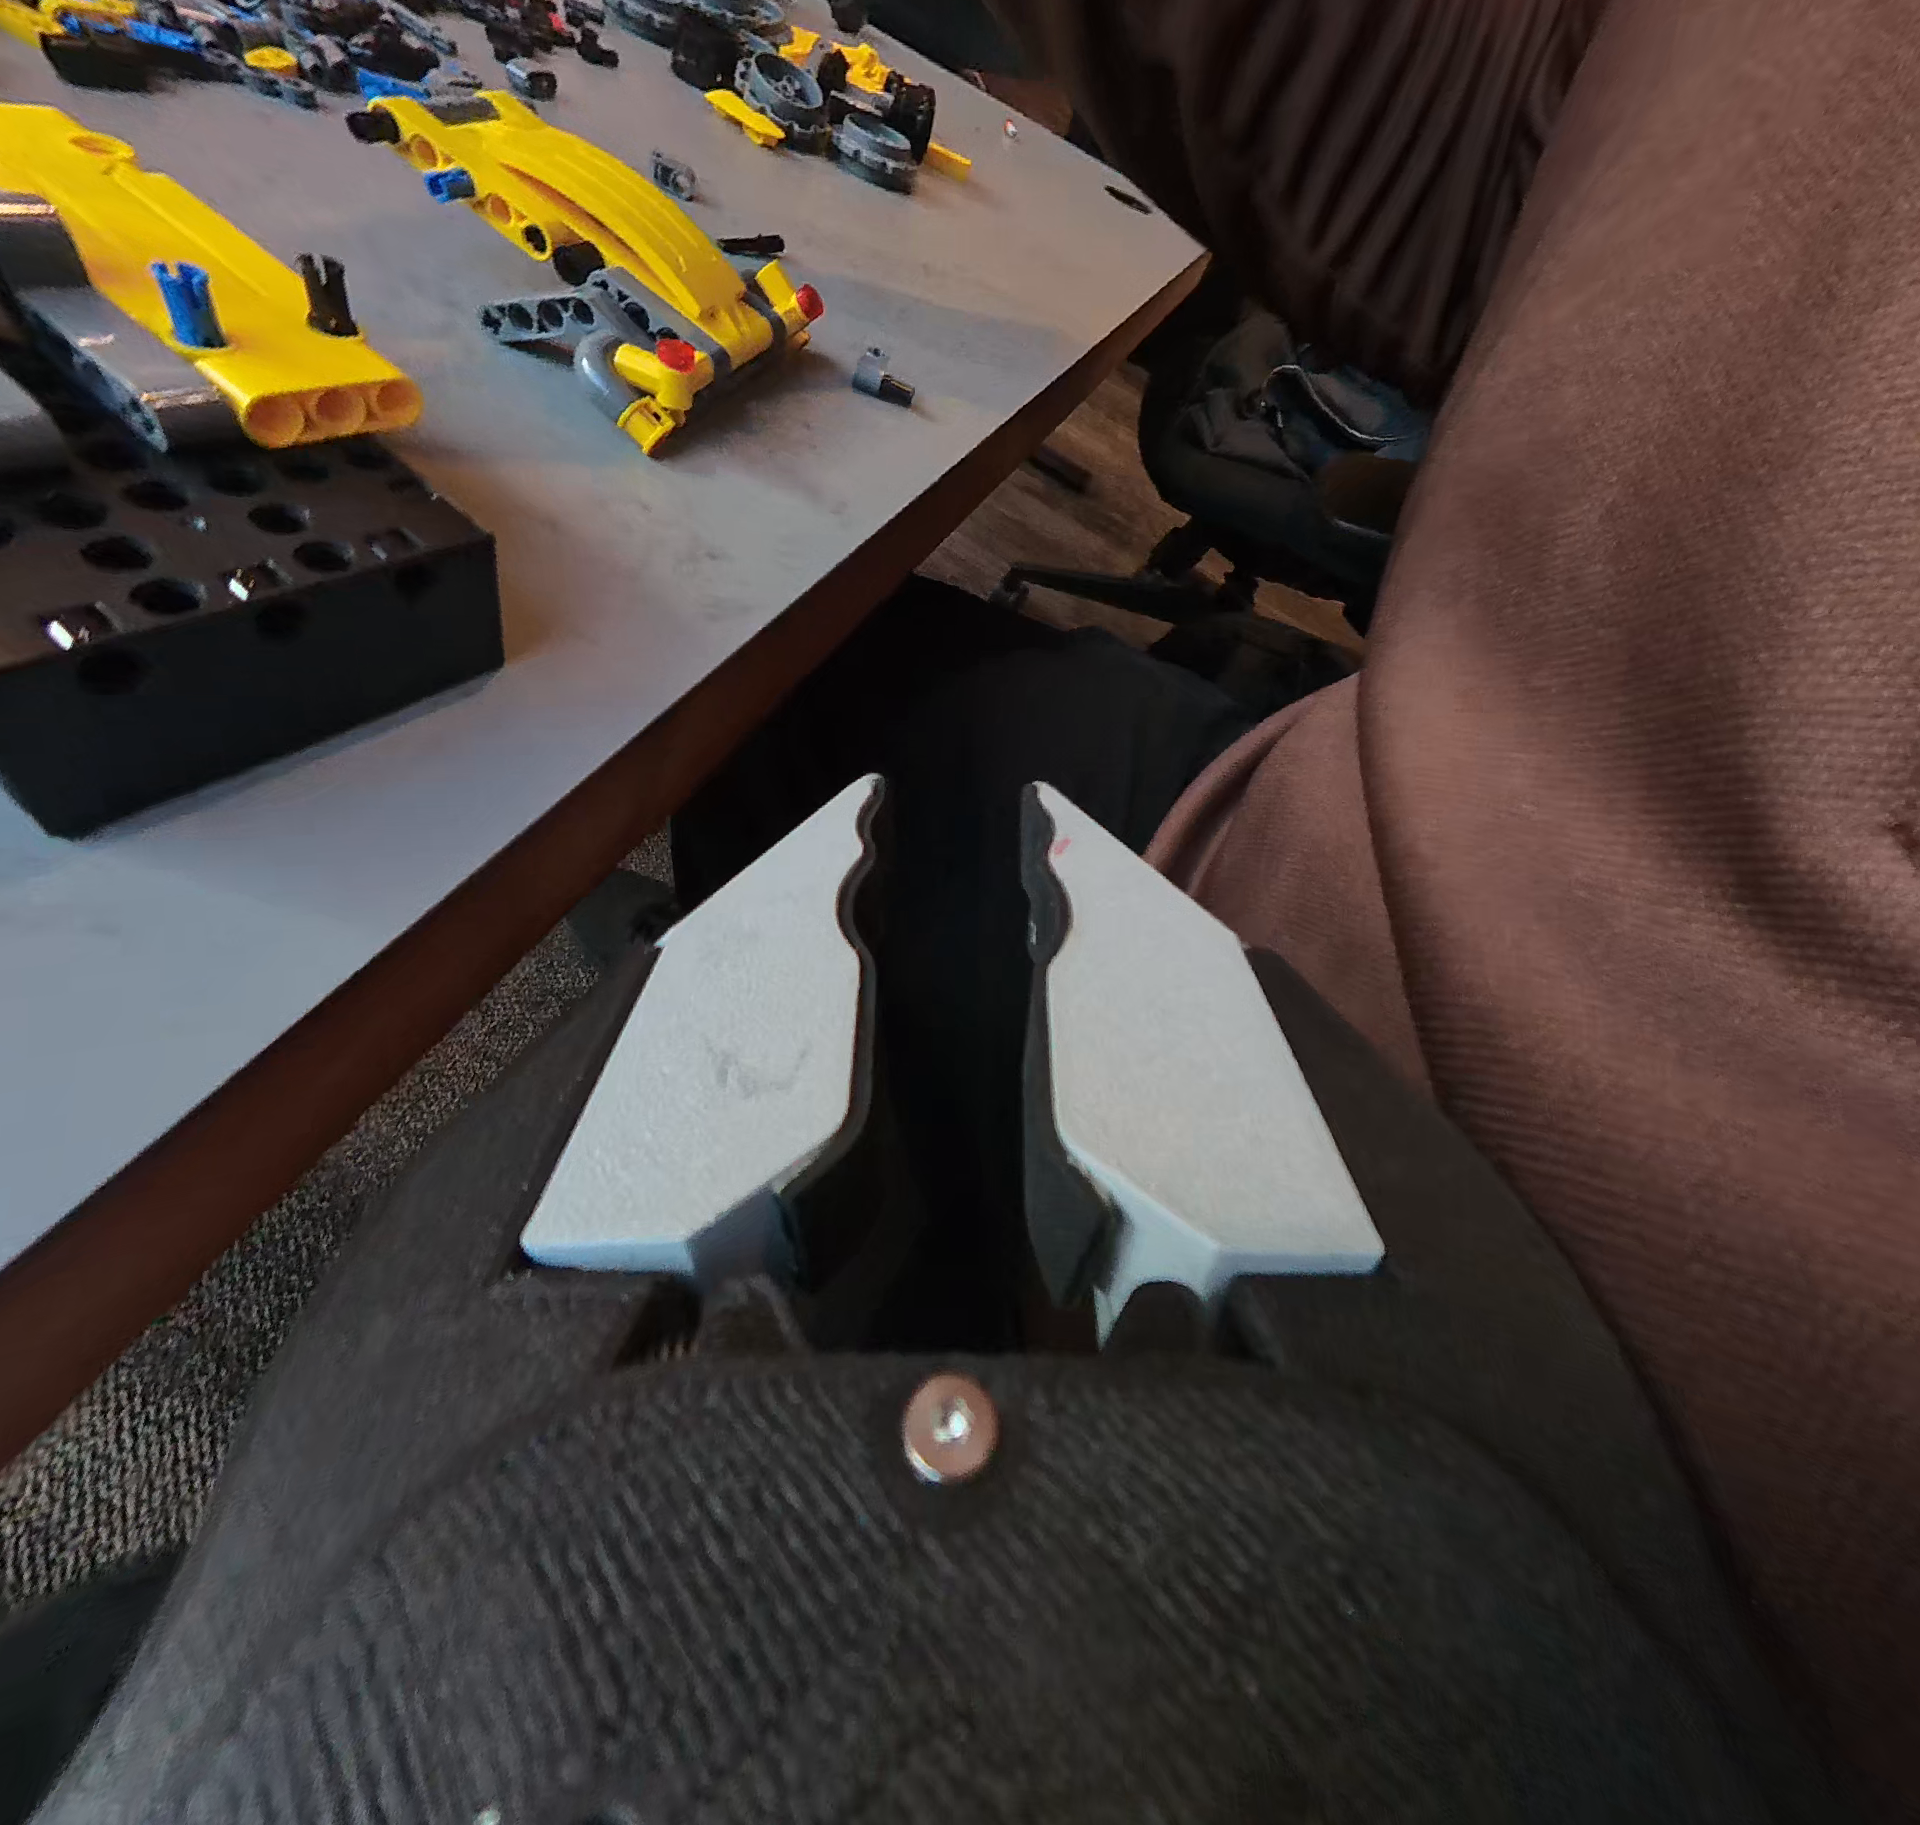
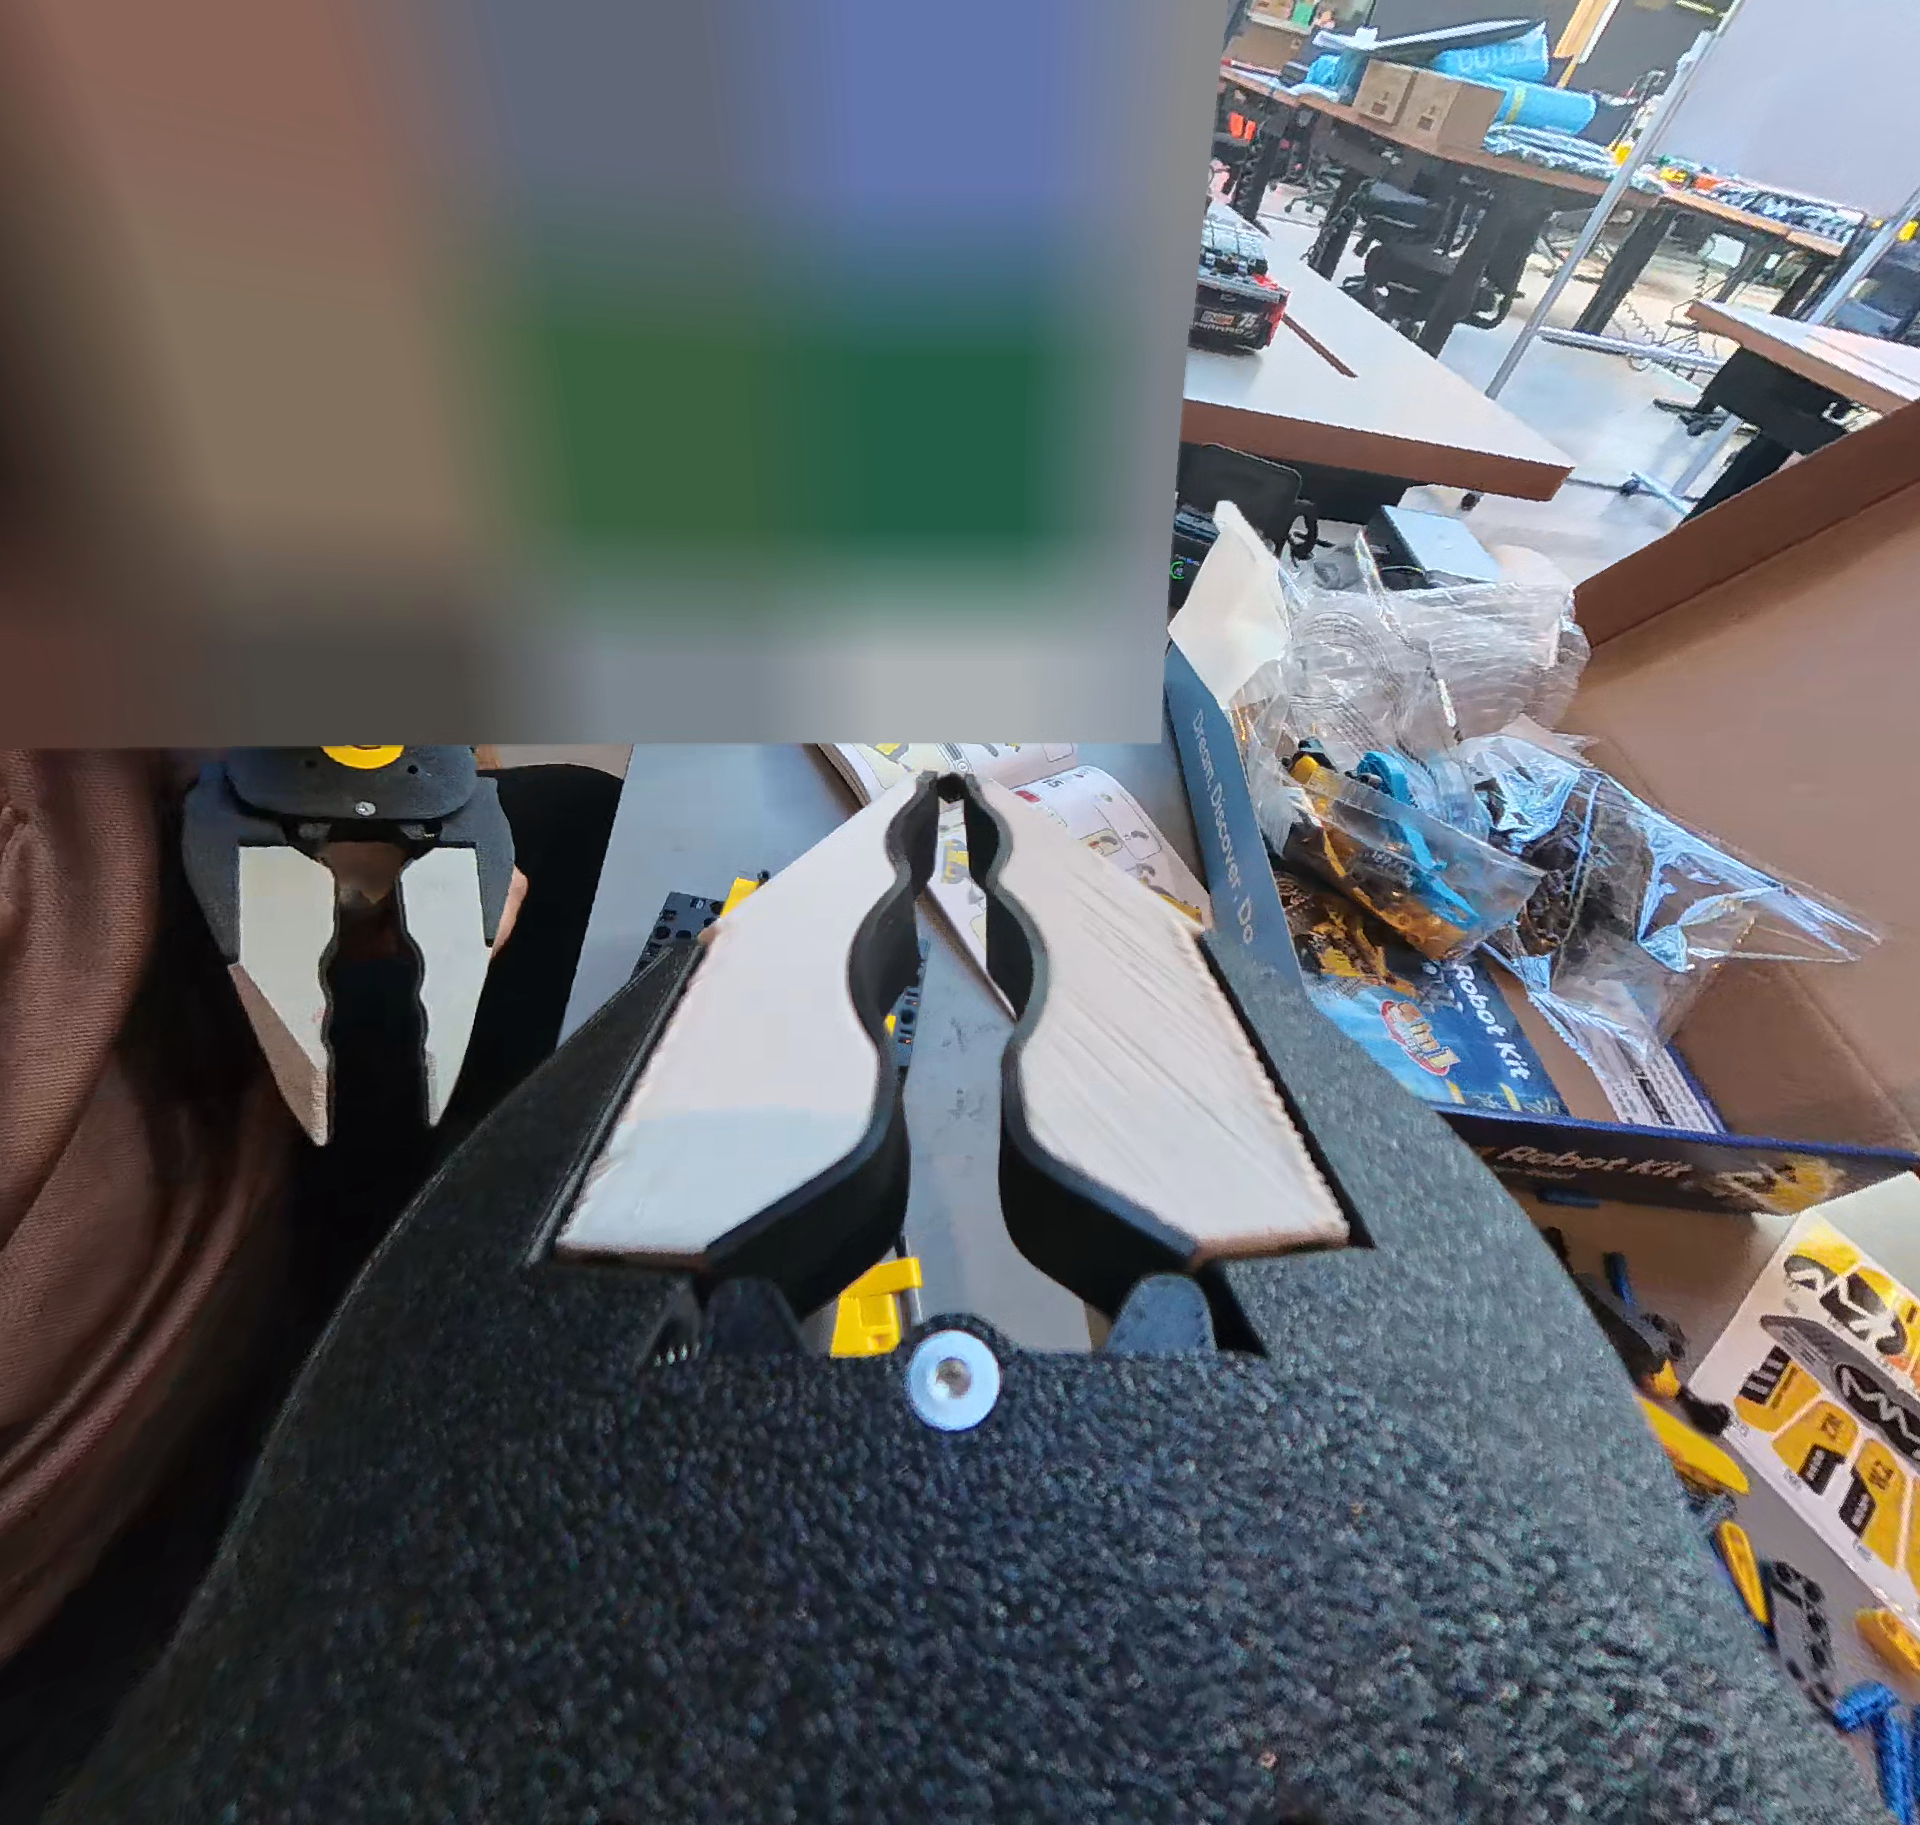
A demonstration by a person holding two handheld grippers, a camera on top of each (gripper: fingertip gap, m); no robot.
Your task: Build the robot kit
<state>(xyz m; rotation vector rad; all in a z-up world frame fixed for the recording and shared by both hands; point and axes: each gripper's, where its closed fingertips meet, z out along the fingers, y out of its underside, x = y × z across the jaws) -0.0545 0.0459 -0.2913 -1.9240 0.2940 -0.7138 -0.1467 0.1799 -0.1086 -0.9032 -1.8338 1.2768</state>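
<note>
The grey bench (image 1: 644,570) near edge lies bare; the black perforated block (image 1: 239,612) and yellow plastic beams (image 1: 582,206) crowd farther in.

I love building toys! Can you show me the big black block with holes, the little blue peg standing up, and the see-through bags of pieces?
Black block with holes (image 1: 223,570): left wrist view, its top face.
Blue peg (image 1: 187,302): left wrist view, its shaft.
Clear bags (image 2: 1455,840): right wrist view, crinkled plastic front.
</note>
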